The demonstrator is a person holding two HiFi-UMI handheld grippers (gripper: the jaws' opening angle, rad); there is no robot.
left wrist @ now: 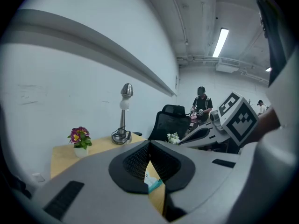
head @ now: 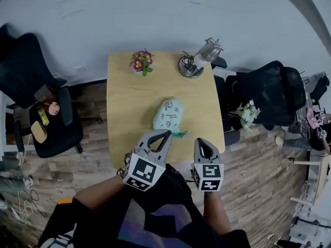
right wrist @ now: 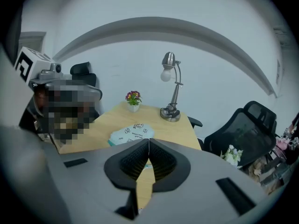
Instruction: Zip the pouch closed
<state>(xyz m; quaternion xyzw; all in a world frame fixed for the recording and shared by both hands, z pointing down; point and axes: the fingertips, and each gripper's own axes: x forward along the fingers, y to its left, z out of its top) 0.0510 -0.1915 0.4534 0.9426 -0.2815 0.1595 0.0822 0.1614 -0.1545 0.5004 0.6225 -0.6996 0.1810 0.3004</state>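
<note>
— Jaws on each side: how are they held?

— Both pairs are closed pad to pad, with nothing caught between them. This is seen on the left gripper (head: 166, 134) in its own view, and likewise on the right gripper (head: 201, 140). Nothing is touched by either.

— And where is the pouch found?

— The pouch (head: 168, 117) is laid flat on the tabletop (head: 129, 105), toward the near edge, just beyond the left gripper's tips and apart from them. A teal tab (head: 180, 134) is turned toward the person. It may be the zipper end, though that cannot be confirmed at this size.

— Why are the grippers placed so?

— They are held side by side at the near edge, close to the body and aimed at the pouch. This is judged a ready stance, with zipping not yet begun. Probably the fabric will have to be pinned by one gripper while the slider is drawn by the other, so the closed jaws must first be opened.

— What can be counted?

— Two grippers and one pouch. At the far edge, well apart from the pouch, one flower pot (head: 141, 62) and one desk lamp (head: 199, 61) are set. Two black chairs (head: 51, 118) are made out beside the tabletop, one to each side.
</note>
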